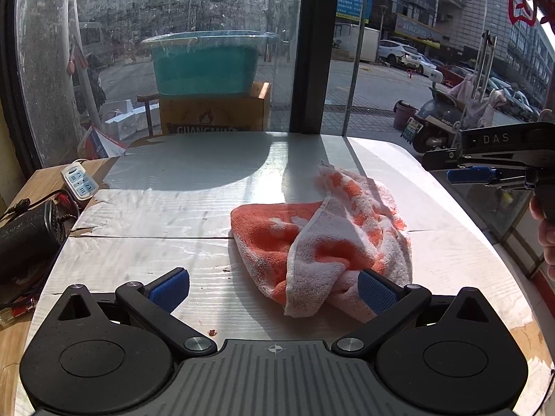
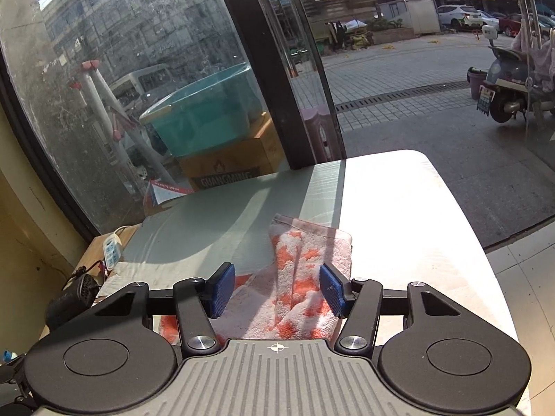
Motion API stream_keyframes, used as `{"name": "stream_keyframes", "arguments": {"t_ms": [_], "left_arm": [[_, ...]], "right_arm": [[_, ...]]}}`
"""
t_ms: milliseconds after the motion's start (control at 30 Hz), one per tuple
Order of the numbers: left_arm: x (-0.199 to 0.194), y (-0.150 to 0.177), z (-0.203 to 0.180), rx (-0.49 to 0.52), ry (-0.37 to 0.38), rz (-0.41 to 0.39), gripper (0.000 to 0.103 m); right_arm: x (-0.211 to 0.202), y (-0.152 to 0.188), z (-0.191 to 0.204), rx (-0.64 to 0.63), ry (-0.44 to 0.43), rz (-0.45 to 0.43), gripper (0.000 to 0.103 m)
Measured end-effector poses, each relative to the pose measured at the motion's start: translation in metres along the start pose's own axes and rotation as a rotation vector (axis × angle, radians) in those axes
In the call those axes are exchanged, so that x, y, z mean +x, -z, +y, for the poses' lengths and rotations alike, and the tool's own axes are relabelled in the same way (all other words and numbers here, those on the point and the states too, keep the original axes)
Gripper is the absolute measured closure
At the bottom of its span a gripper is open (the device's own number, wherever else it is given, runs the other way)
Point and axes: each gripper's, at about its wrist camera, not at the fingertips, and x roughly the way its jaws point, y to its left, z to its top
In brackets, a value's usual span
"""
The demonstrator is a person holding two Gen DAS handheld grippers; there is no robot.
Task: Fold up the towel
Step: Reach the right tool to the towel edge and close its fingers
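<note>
An orange and white towel [image 1: 322, 239] lies crumpled on the white table [image 1: 173, 208], right of centre. My left gripper [image 1: 274, 289] is open and empty at the towel's near edge; its right blue pad [image 1: 376, 291] sits against the cloth. My right gripper [image 2: 277, 289] is open and empty, hovering above the towel [image 2: 305, 277]. In the left wrist view the right gripper [image 1: 464, 170] shows at the far right, above the table's right edge, with its jaws apart.
A large window stands behind the table, with a teal tub [image 1: 204, 66] on a cardboard box [image 1: 215, 114] beyond it. A power strip [image 1: 79, 180] and a black device [image 1: 29, 232] with cables lie on the wooden surface at left.
</note>
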Motion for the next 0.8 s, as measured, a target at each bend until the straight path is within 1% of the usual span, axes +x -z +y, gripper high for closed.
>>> {"name": "stream_keyframes", "arguments": {"t_ms": [33, 67, 133, 233, 300, 367, 433, 600, 633, 700, 733, 767, 800], "left_arm": [[0.002, 0.000, 0.000, 0.004, 0.004, 0.001, 0.000], [0.004, 0.001, -0.001, 0.010, 0.007, 0.004, 0.000], [0.007, 0.002, -0.001, 0.019, 0.012, 0.011, 0.000], [0.012, 0.003, 0.002, 0.021, 0.019, 0.024, 0.000], [0.015, 0.004, 0.004, 0.017, 0.021, 0.031, 0.000], [0.017, 0.005, 0.007, 0.012, 0.024, 0.035, 0.000], [0.020, 0.005, 0.010, 0.006, 0.026, 0.041, 0.000], [0.029, 0.006, 0.013, -0.001, 0.041, 0.055, 0.000], [0.031, 0.006, 0.012, 0.001, 0.046, 0.057, 0.000], [0.034, 0.006, 0.012, 0.005, 0.055, 0.059, 0.000], [0.035, 0.006, 0.012, 0.007, 0.060, 0.060, 0.000], [0.037, 0.006, 0.012, 0.008, 0.065, 0.061, 0.000], [0.038, 0.006, 0.012, 0.010, 0.069, 0.062, 0.000]], "right_arm": [[0.005, -0.002, 0.000, -0.011, 0.006, 0.004, 0.093], [0.010, -0.004, 0.000, -0.019, 0.012, 0.012, 0.103], [0.025, -0.011, -0.001, -0.037, 0.021, 0.033, 0.103], [0.045, -0.017, -0.009, -0.018, 0.047, 0.040, 0.102], [0.058, -0.022, -0.021, 0.037, 0.062, 0.065, 0.102], [0.077, -0.027, -0.037, 0.127, 0.071, 0.128, 0.101], [0.090, -0.029, -0.047, 0.181, 0.094, 0.161, 0.101], [0.116, -0.038, -0.050, 0.214, 0.114, 0.142, 0.099], [0.122, -0.041, -0.048, 0.208, 0.102, 0.143, 0.097], [0.133, -0.047, -0.043, 0.202, 0.088, 0.147, 0.077], [0.139, -0.049, -0.040, 0.203, 0.080, 0.153, 0.055], [0.144, -0.051, -0.036, 0.205, 0.068, 0.155, 0.036], [0.148, -0.052, -0.034, 0.205, 0.059, 0.156, 0.034]]}}
